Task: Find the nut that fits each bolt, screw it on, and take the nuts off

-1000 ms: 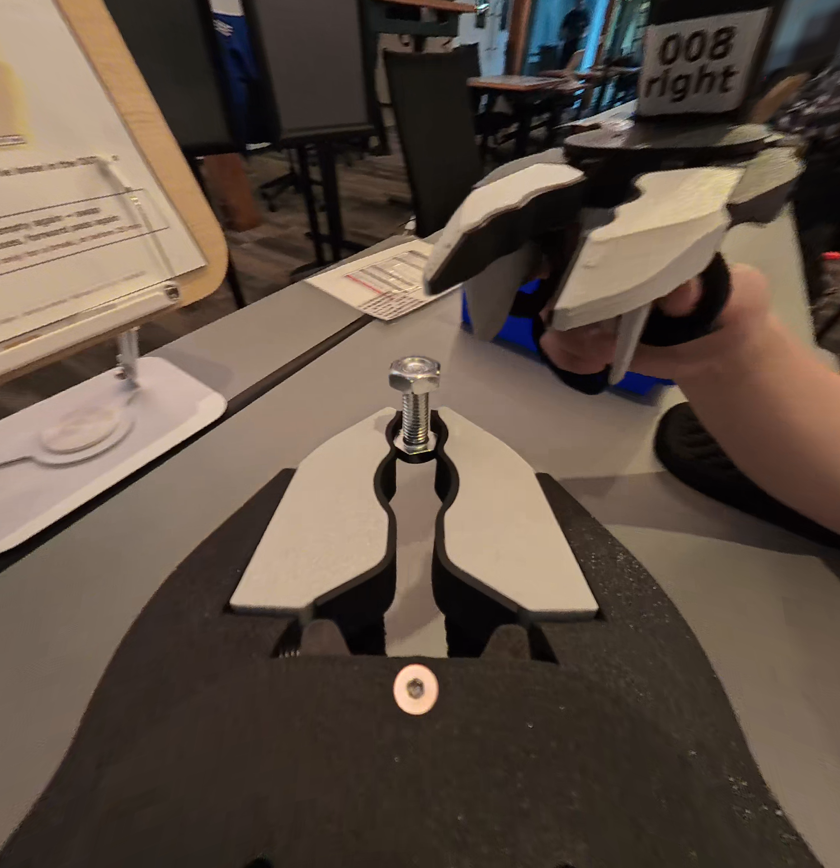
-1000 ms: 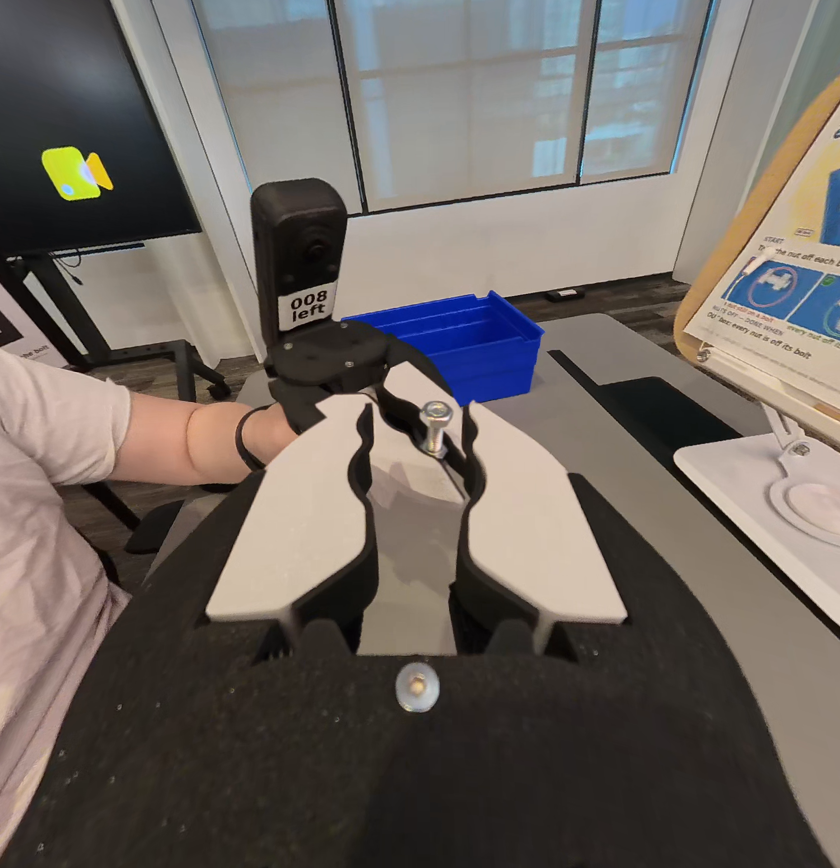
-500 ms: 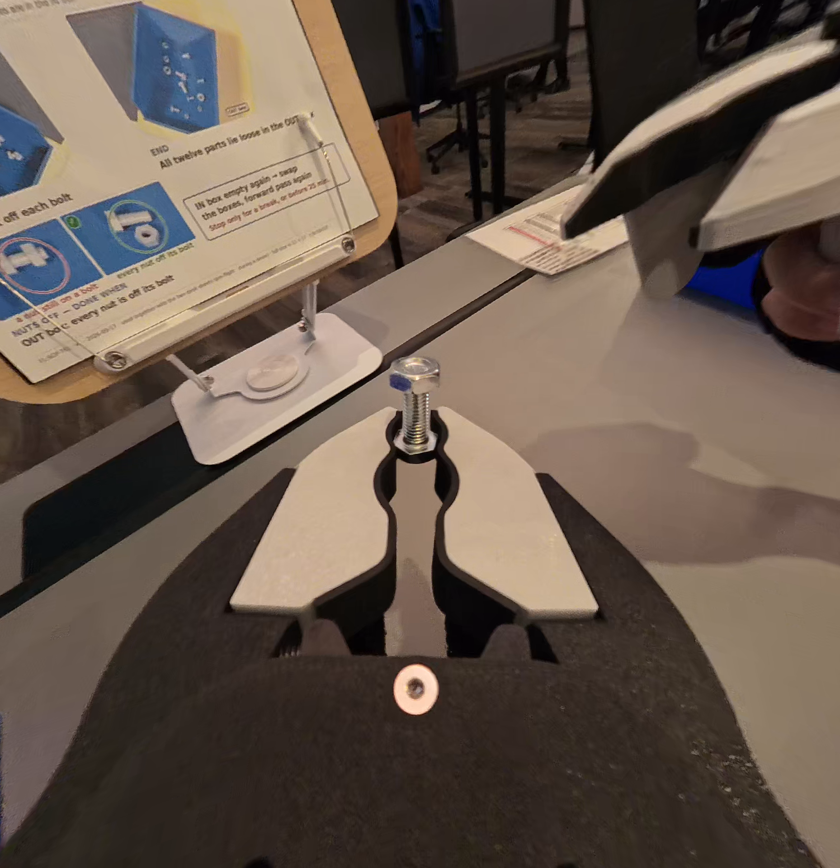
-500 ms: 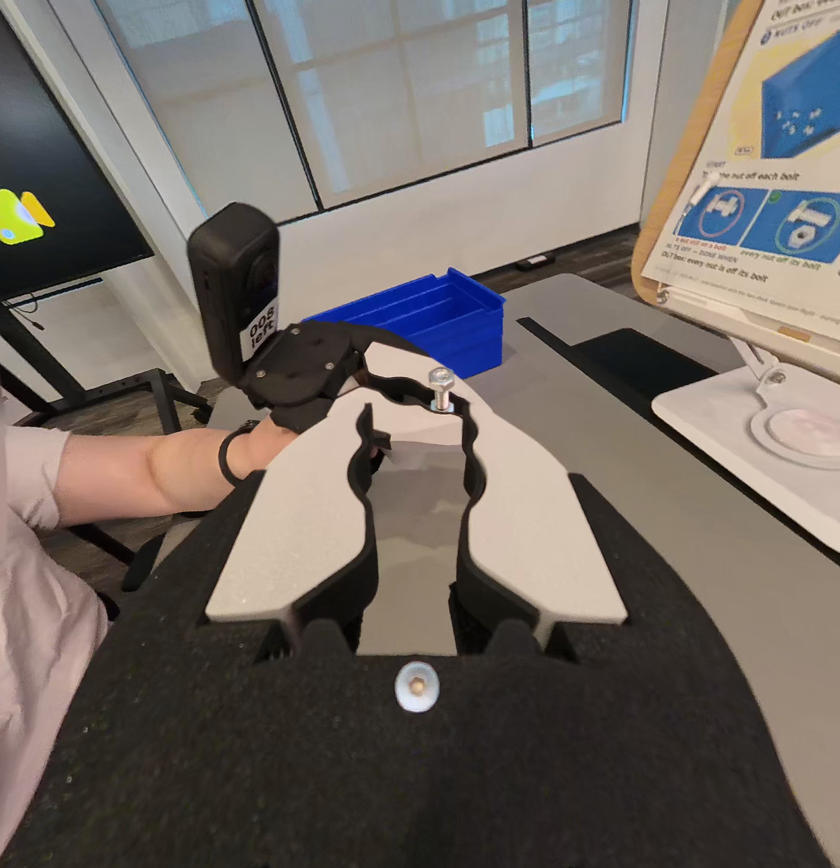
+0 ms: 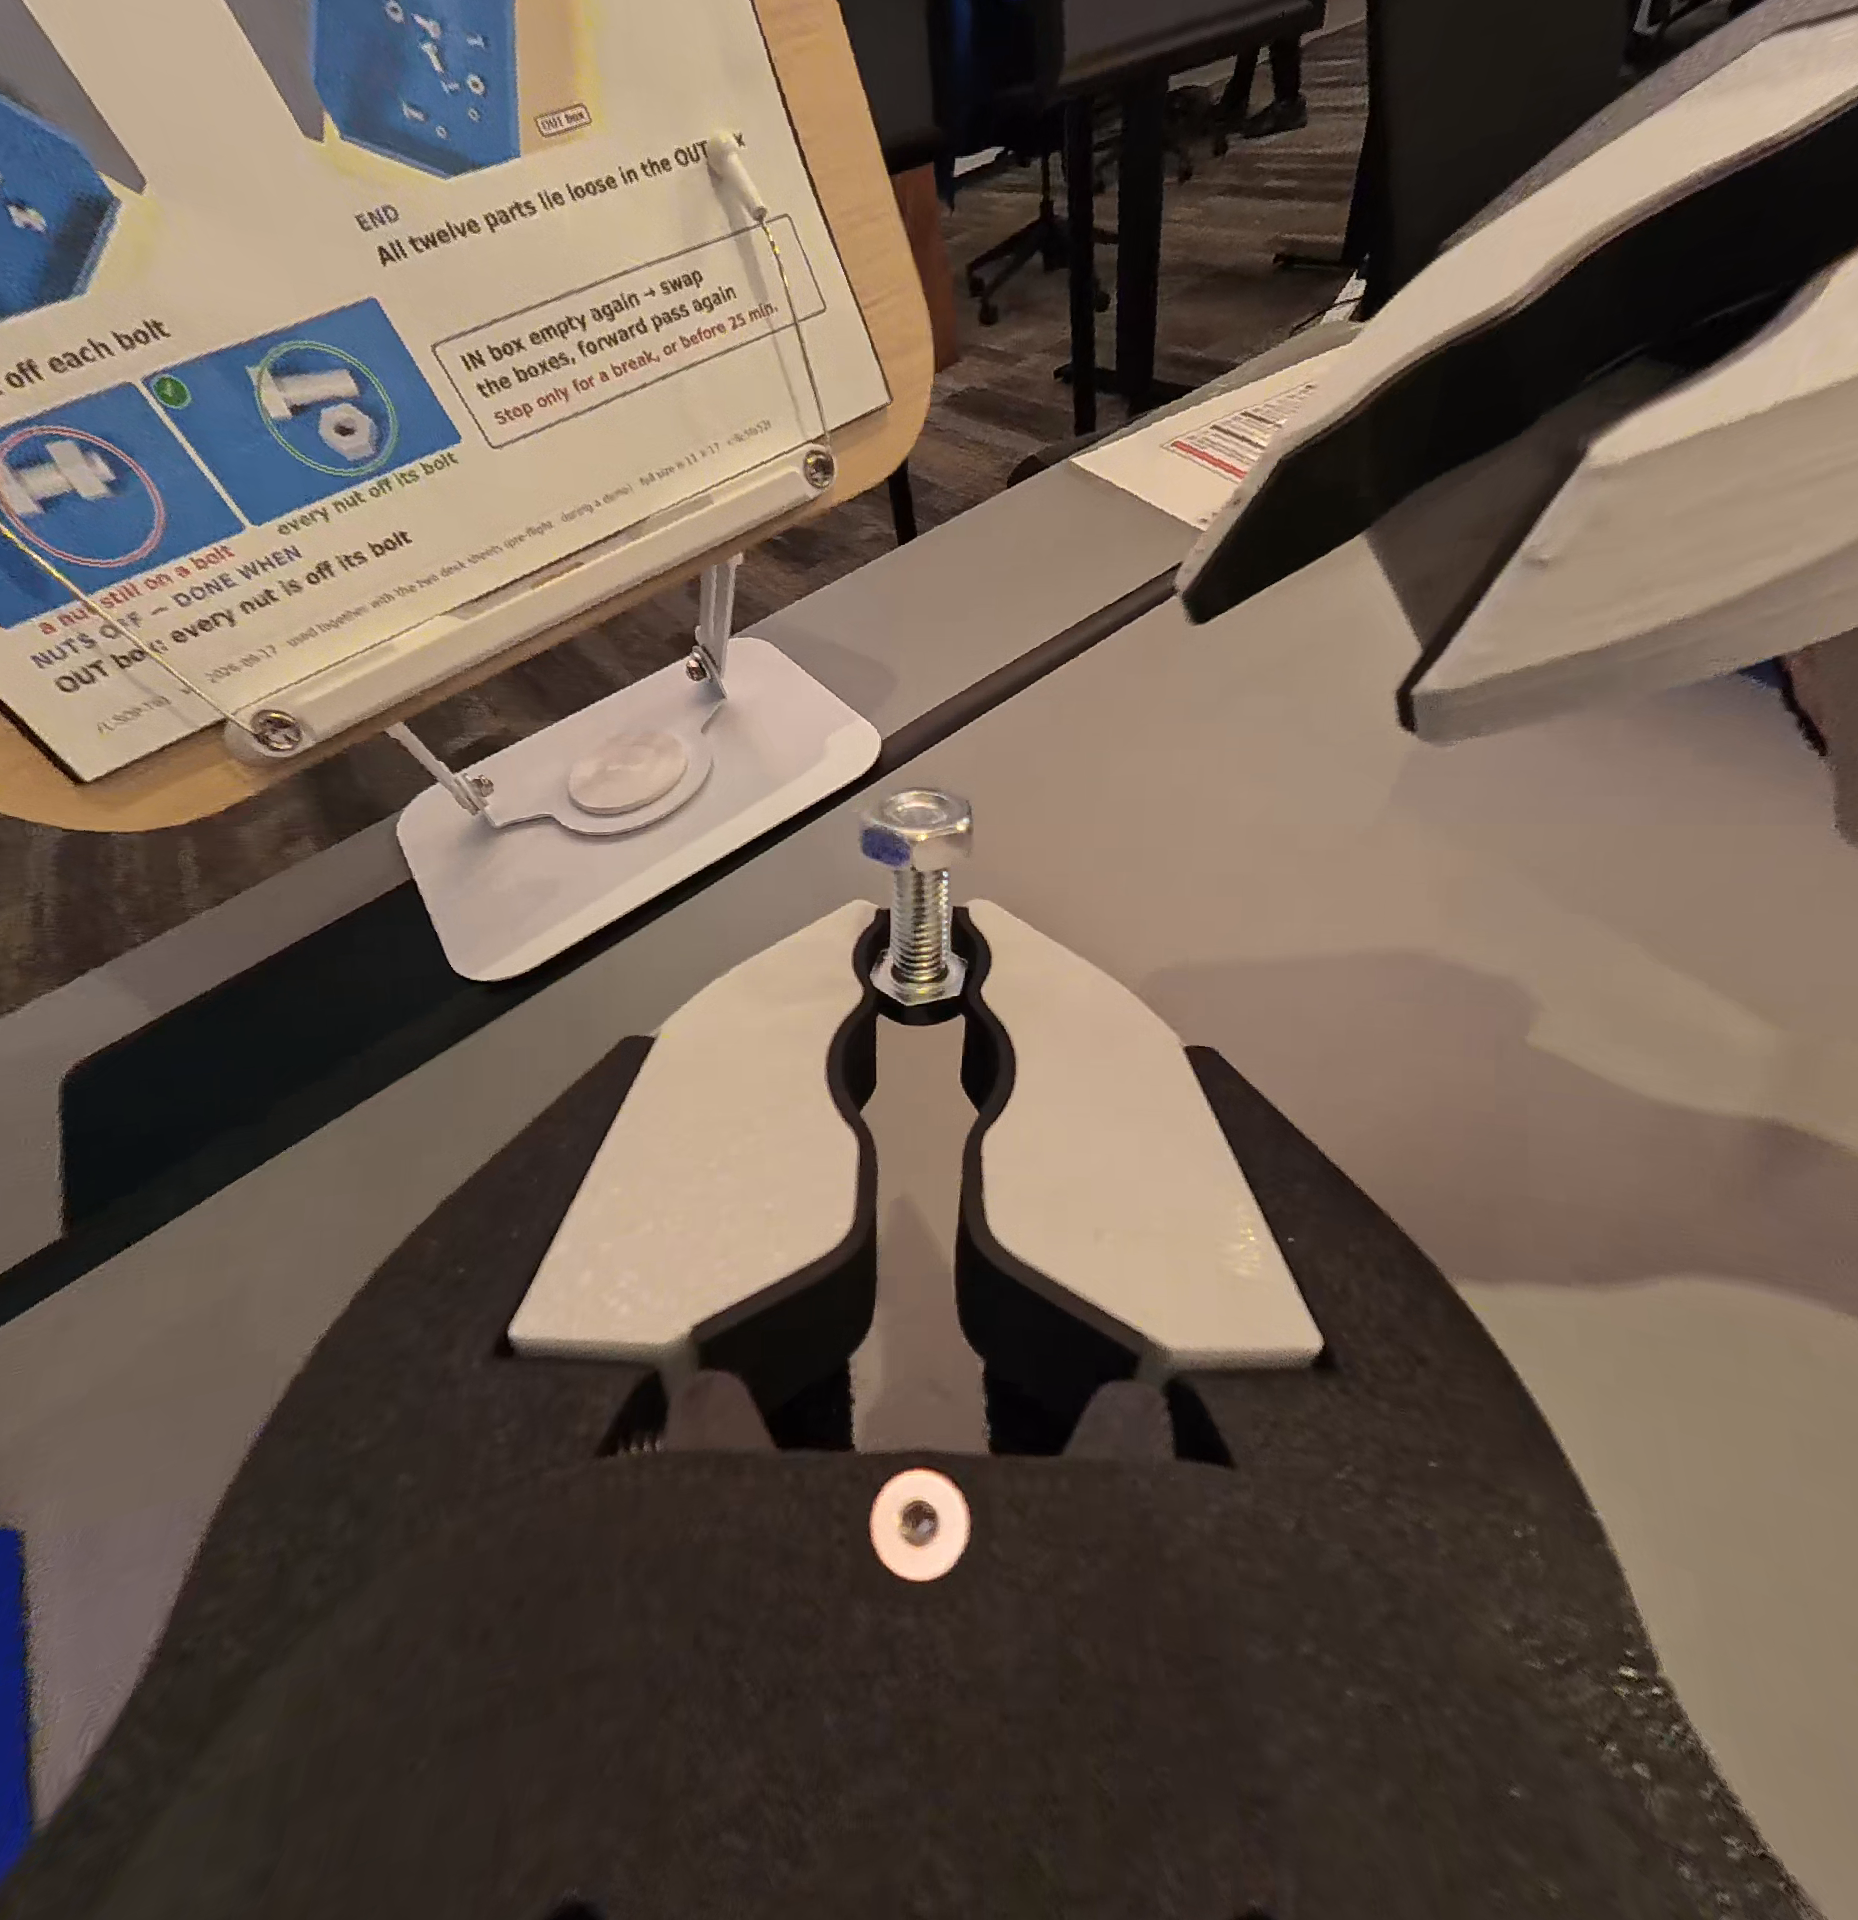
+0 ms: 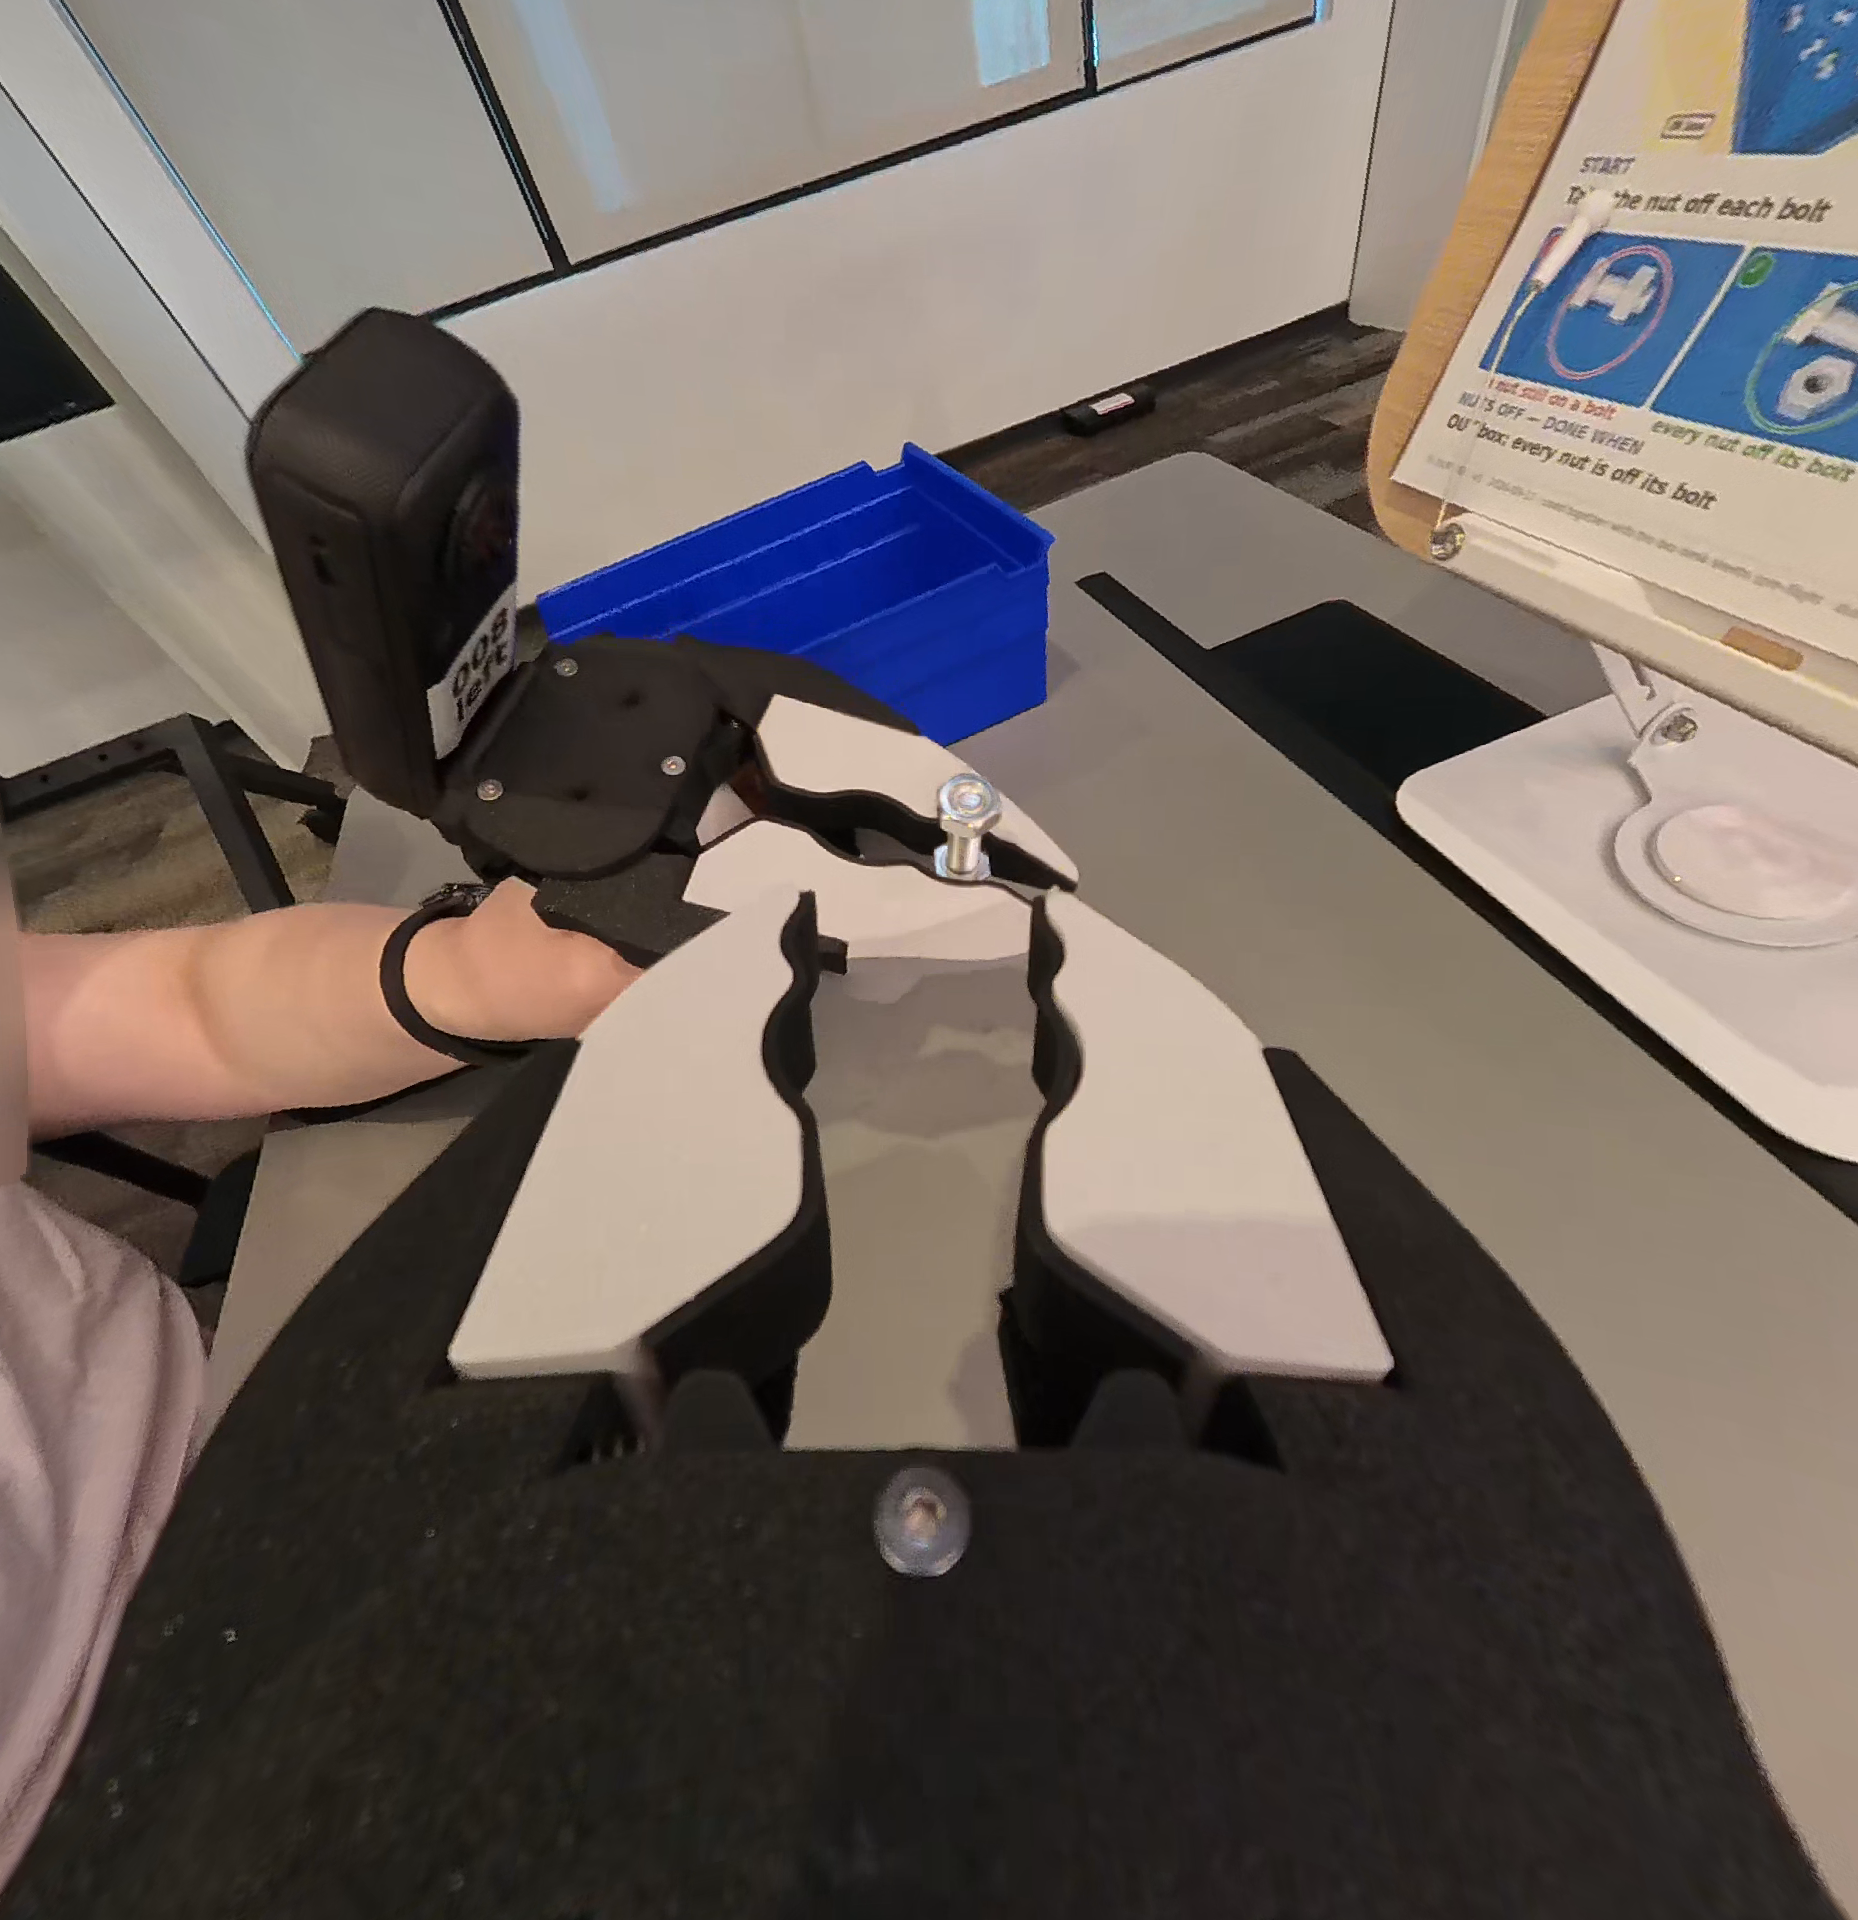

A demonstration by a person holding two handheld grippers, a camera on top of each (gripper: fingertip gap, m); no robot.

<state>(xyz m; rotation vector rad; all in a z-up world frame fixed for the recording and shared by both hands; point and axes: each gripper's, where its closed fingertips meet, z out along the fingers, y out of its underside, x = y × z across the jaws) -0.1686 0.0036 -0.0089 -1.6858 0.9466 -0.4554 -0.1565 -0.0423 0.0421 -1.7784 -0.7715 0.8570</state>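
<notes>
Bolt (image 5: 917,894): silver, upright, hex head on top, held above the grey table (image 5: 1268,883), not resting on it.
Nut (image 5: 920,979): threaded low on the shank, level with the finger tips.
Left gripper (image 5: 918,961): fingers pressed together, pinching the bolt at the nut.
Right gripper (image 6: 920,914): fingers spread, nothing between them, just beside the bolt.
Blue bin (image 6: 852,592): toward the table's far edge, behind the left gripper.
Instruction board (image 5: 385,343): on a white stand at the table's edge.

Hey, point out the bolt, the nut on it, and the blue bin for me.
bolt (image 5: 917,829): left wrist view, hex head on top.
nut (image 5: 919,981): left wrist view, its flat face, between the fingertips.
blue bin (image 6: 909,621): right wrist view, its near wall.
</notes>
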